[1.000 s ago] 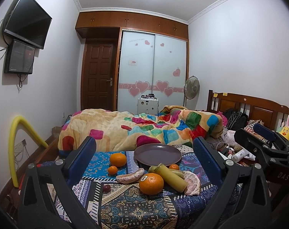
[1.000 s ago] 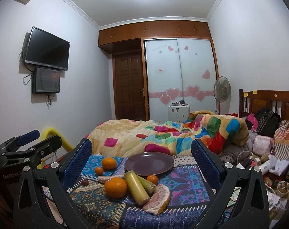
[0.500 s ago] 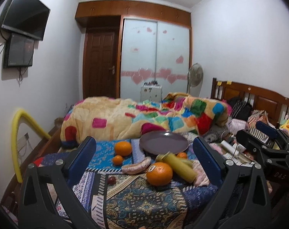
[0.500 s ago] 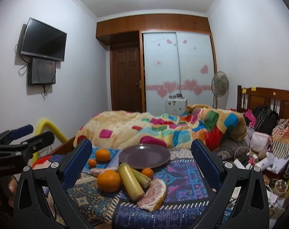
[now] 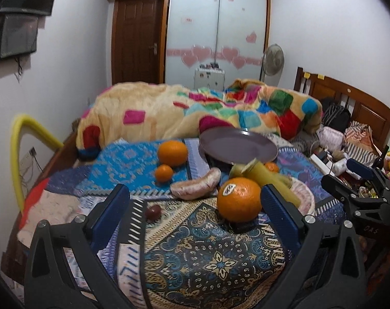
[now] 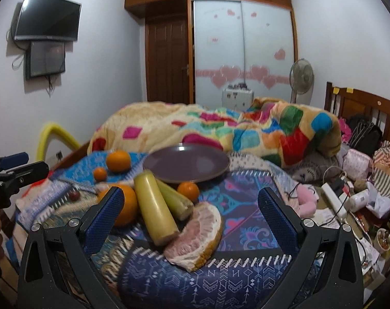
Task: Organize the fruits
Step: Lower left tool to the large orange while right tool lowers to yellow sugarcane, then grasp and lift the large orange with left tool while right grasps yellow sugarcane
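Both my claws, left gripper (image 5: 195,206) and right gripper (image 6: 191,206), are released and grasp nothing, and I think the round stickered orange (image 5: 239,199) may roll off the soft patterned cloth (image 5: 207,257) if one finger pushes it.

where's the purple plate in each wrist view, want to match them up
Left wrist: the round purple plate sits right of centre, beyond the stickered orange.
Right wrist: plate is at centre, behind the yellow sugarcane sticks.
Shared landmark: the colourful patchwork blanket behind the plate.

Oranges (image 5: 238,198), pomelo wedges (image 6: 195,237), sugarcane (image 6: 155,207) beside empty purple plate (image 6: 185,165).
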The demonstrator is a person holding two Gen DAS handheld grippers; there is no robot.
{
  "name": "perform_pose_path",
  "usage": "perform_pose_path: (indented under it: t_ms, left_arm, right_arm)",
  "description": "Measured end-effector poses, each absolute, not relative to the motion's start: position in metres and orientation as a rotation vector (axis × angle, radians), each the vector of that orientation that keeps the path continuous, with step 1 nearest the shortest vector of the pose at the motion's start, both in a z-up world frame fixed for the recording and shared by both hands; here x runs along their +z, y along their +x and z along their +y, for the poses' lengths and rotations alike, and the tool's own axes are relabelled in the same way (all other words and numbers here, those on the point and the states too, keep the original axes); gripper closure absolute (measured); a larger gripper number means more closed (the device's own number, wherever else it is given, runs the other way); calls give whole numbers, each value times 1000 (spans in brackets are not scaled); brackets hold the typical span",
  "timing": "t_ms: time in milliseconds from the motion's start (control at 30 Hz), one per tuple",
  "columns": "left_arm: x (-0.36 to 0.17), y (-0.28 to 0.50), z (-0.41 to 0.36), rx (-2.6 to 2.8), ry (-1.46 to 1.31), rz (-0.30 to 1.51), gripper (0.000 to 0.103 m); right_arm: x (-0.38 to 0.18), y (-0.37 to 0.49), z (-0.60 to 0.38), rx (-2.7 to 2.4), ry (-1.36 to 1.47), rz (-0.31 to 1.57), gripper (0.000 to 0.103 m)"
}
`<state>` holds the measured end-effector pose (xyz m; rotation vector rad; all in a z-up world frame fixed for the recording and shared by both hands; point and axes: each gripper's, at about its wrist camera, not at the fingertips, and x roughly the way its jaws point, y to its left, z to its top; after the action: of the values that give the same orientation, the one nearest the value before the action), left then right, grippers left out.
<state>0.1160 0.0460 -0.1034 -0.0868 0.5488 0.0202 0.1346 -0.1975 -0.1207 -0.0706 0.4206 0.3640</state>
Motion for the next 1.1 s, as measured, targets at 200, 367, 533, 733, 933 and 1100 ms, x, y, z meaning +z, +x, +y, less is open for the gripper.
perform_pose_path:
  t_ms: [200, 367, 533, 733, 933, 1100]
  left_arm:
    - [-121, 138, 32, -19, -41, 600, 0]
    - [-131, 153, 24, -86, -57, 651, 0]
    - [-140, 167, 14, -129, -39, 693, 5]
    - [-154, 184, 7, -181, -76, 765, 22]
    - [-159, 192, 4, -188, -73, 774, 22]
    - [-165, 200, 3, -226, -102, 807, 35]
  right_arm:
    - [-141, 155, -189, 407, -125, 502, 0]
    - [-155, 167, -183, 466, -145, 552, 1]
    - [-163, 173, -181, 529, -139, 602, 24]
    - [-165, 174, -176, 612, -125, 628, 45]
    - [-171, 180, -169, 665, -124, 666, 58]
    - [-173, 186, -169, 669, -120, 670, 58]
